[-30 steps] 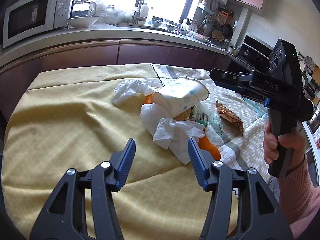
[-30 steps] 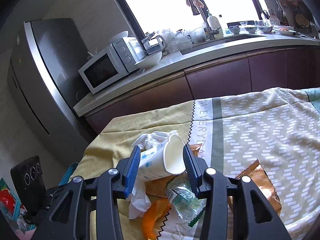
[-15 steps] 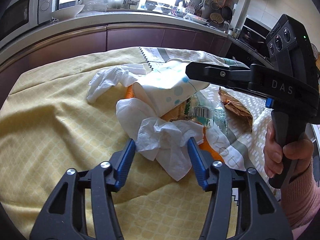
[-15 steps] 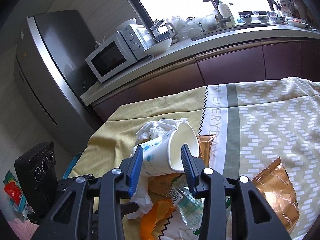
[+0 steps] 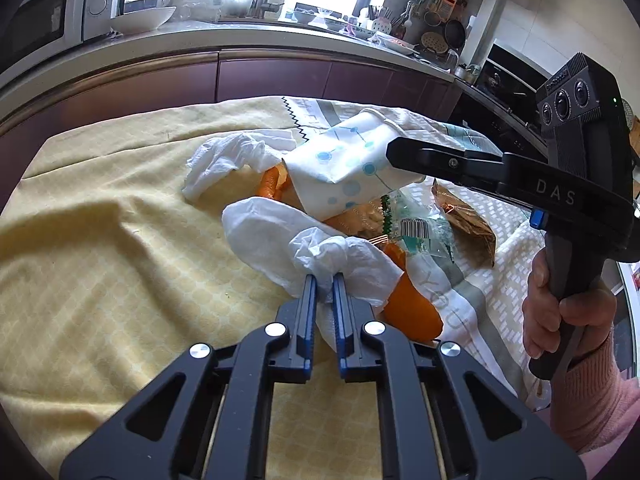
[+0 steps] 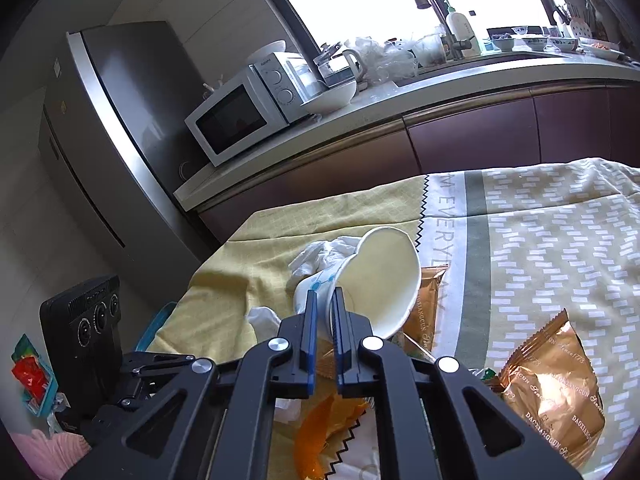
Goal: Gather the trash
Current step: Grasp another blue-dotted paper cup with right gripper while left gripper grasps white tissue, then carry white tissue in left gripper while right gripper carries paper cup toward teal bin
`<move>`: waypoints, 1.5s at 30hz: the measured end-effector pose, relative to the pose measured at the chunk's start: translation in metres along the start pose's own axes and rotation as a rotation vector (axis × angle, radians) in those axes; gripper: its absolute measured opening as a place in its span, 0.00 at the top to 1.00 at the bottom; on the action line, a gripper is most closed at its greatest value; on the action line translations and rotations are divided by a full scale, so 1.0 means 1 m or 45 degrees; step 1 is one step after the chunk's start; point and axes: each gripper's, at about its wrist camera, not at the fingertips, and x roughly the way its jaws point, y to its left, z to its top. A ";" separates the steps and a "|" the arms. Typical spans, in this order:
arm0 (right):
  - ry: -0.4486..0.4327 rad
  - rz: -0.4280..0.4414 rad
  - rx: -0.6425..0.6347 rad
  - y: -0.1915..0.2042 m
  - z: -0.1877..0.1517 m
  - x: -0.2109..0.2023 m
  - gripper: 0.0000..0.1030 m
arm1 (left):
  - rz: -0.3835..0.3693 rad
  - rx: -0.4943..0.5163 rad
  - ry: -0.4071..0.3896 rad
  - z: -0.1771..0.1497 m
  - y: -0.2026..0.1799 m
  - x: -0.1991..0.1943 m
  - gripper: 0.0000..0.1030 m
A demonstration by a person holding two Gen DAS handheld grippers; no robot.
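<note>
**A:** What did the left gripper have?

**B:** Its jaws were closing, nearly together, with a fold of the crumpled white tissue pinched between the blue pads. That tissue lay on the yellow part of the tablecloth, at the near edge of the trash pile.

**A:** And the right gripper?

**B:** Its jaws were drawn almost together on the paper cup, white with blue dots, and the cup's wall was squashed flat between the pads. The cup lay on its side in the middle of the pile, its mouth turned toward the patterned half of the cloth. In the left wrist view the right gripper reached in from the right, held by a hand in a pink sleeve.

**A:** What else was in the pile?

**B:** A second white tissue lay behind the cup, toward the far edge of the table. Orange peel lay under and beside the near tissue. A clear wrapper with a barcode sat below the cup, and a gold snack wrapper lay on the patterned side, nearer the table's right edge.

**A:** The surroundings?

**B:** A kitchen counter behind the table carried a white microwave and a white bowl.
</note>
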 end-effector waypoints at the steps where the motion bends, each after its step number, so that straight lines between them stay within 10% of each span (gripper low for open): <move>1: -0.007 0.007 0.001 0.001 0.000 -0.002 0.96 | 0.004 -0.004 -0.010 -0.001 0.001 -0.004 0.92; 45: 0.062 0.353 -0.202 0.148 -0.013 0.033 0.97 | 0.361 -0.270 -0.337 -0.082 0.110 -0.201 0.92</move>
